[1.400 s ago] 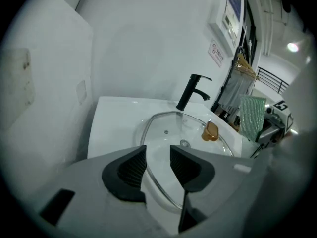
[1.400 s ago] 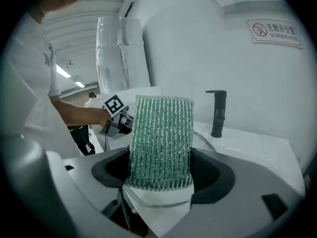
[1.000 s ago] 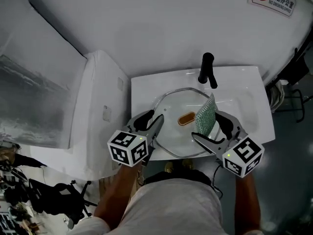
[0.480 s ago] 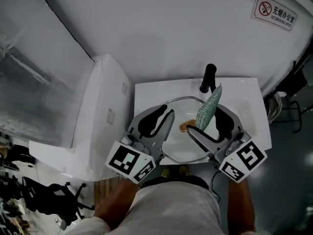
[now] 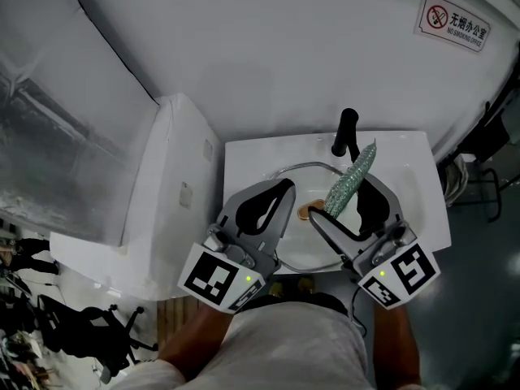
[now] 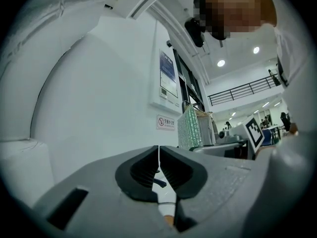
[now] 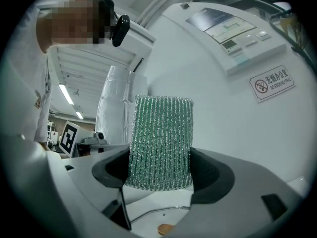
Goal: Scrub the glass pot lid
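While R hand-held gripper (image 5: 342, 207) pinches scourer (image 5: 353, 177) upright for scrubbing, L hand-held gripper (image 5: 281, 190), just closed, hangs empty over lid (image 5: 296, 242).

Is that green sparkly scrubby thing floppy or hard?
Probably springy, not floppy: the green scrubber stands upright above the right gripper without drooping. Its knitted mesh looks squashy and is likely light.

Bright, even overhead light; soft shadows. Gripper views: fisheye, dark vignette at edges, bkgd slightly soft.
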`<state>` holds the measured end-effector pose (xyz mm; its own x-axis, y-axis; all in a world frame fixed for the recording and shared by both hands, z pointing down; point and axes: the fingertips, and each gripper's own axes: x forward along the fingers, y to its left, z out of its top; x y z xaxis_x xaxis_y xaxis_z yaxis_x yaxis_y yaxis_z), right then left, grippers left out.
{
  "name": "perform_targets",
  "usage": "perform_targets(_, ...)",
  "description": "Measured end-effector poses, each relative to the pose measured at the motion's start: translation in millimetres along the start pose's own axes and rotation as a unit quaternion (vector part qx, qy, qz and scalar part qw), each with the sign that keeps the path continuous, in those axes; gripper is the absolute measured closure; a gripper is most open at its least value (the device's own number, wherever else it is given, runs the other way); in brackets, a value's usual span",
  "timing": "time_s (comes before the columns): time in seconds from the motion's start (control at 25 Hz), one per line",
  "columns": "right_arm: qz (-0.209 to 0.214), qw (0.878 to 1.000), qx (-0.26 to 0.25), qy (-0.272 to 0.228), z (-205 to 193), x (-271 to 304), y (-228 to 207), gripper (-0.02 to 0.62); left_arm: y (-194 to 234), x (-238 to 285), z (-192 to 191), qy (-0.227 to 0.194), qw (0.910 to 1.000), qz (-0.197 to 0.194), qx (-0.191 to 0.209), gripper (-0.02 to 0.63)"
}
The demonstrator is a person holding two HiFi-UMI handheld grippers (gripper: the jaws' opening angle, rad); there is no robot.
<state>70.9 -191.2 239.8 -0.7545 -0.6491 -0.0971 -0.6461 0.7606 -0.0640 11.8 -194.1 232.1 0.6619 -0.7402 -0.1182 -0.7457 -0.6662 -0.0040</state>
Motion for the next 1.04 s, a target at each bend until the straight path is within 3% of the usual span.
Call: perform_targets(1.04, -0.019, 0.999, -0.028, 0.007, -8.7, 1.0, 2.7, 0.247, 4.0, -1.4, -3.9, -0.002, 1.0, 0.003, -0.005, 0.591)
